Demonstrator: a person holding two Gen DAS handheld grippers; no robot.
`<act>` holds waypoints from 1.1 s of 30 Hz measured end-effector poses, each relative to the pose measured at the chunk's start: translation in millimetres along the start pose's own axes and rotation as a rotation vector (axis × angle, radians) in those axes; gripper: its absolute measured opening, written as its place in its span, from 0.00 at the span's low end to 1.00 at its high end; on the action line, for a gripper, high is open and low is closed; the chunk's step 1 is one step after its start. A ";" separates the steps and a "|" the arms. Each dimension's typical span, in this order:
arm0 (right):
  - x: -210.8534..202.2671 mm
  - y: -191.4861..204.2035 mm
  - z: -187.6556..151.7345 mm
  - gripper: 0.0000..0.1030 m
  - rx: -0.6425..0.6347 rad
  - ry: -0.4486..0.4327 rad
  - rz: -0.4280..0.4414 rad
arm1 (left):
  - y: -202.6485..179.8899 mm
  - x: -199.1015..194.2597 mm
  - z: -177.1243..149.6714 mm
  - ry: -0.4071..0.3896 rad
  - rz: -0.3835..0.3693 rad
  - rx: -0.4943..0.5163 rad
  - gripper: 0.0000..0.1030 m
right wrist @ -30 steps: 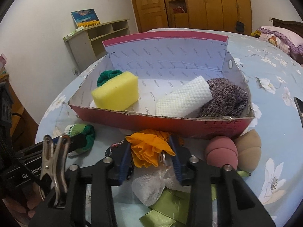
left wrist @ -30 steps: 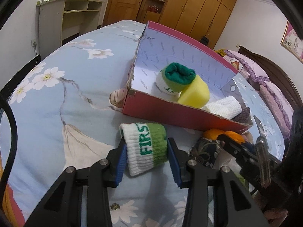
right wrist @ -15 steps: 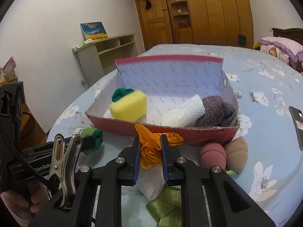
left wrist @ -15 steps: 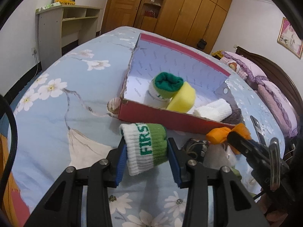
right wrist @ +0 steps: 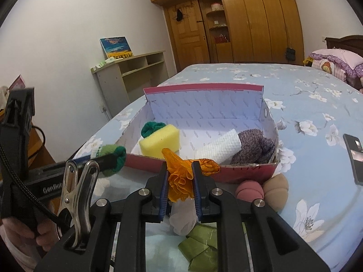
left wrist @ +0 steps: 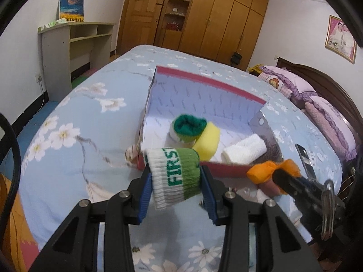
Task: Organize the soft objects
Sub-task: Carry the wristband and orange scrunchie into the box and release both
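Your left wrist view shows what the right one hides: the rolled sock (left wrist: 175, 176), white and green with lettering, clamped between the blue pads of your left gripper (left wrist: 175, 187), lower centre of the frame, hanging clear of the bed (left wrist: 68, 158). In the right wrist view that sock is only a green end at middle left. The right wrist view gives you instead the pink puff (right wrist: 249, 191) and the tan puff (right wrist: 275, 189) touching each other just below the box's lower right corner, green ribbon (right wrist: 199, 249) at the bottom, and a phone (right wrist: 355, 158) at the right edge.

A second ago your right gripper (right wrist: 180, 181) stood wider around the orange fabric flower (right wrist: 181, 179) down on the bed; its fingers have just been closing, and now they pinch the flower narrowly, lifted, with a clear bag (right wrist: 182, 215) dangling below. Both views now look at the box from higher than before.

The red cardboard box (left wrist: 204, 77) sits mid-frame beyond both sets of fingers. It holds another green-cuffed sock (left wrist: 188, 128), a yellow sponge (right wrist: 160, 141), a white cloth roll (right wrist: 219, 149) and a grey knit piece (right wrist: 255, 150).
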State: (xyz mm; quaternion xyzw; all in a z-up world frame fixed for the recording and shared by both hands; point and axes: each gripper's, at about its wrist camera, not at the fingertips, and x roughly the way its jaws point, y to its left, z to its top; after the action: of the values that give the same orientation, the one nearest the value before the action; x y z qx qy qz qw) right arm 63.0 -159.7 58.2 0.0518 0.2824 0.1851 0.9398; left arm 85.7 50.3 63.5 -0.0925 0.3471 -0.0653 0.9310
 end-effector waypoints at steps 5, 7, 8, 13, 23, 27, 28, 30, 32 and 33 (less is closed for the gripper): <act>-1.5 -3.5 11.2 0.19 -0.007 -0.011 0.003 | -3.2 0.6 21.8 -0.024 0.011 0.026 0.41; -0.1 -5.5 17.2 0.19 -0.011 -0.012 -0.001 | -4.1 2.3 29.0 -0.027 0.008 0.032 0.41; 0.6 -6.7 20.4 0.19 -0.012 -0.013 -0.002 | -5.6 3.2 33.9 -0.031 0.008 0.040 0.41; 5.6 -11.7 37.6 0.19 -0.032 -0.022 -0.014 | -11.6 9.7 49.4 -0.035 0.001 0.058 0.41; 23.0 -31.1 62.2 0.19 -0.054 -0.030 -0.076 | -24.0 35.7 75.1 -0.044 -0.010 0.090 0.41; 30.8 -45.2 69.6 0.19 -0.044 -0.028 -0.107 | -27.3 50.7 83.4 -0.038 -0.025 0.091 0.41; 32.5 -47.6 71.1 0.19 -0.045 -0.029 -0.114 | -28.6 54.2 85.5 -0.041 -0.023 0.096 0.41; 37.0 -53.7 74.4 0.19 -0.047 -0.029 -0.127 | -31.0 61.3 89.6 -0.043 -0.017 0.103 0.41; 41.2 -58.7 77.7 0.19 -0.047 -0.030 -0.135 | -31.3 69.8 92.8 -0.038 -0.018 0.104 0.41; 44.4 -62.3 79.7 0.19 -0.047 -0.030 -0.141 | -32.1 74.2 94.0 -0.037 -0.017 0.103 0.41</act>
State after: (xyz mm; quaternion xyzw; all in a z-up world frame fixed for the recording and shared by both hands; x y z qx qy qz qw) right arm 161.0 -200.1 89.4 0.0124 0.2668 0.1242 0.9556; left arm 201.4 17.1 93.2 -0.0488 0.3251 -0.0893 0.9402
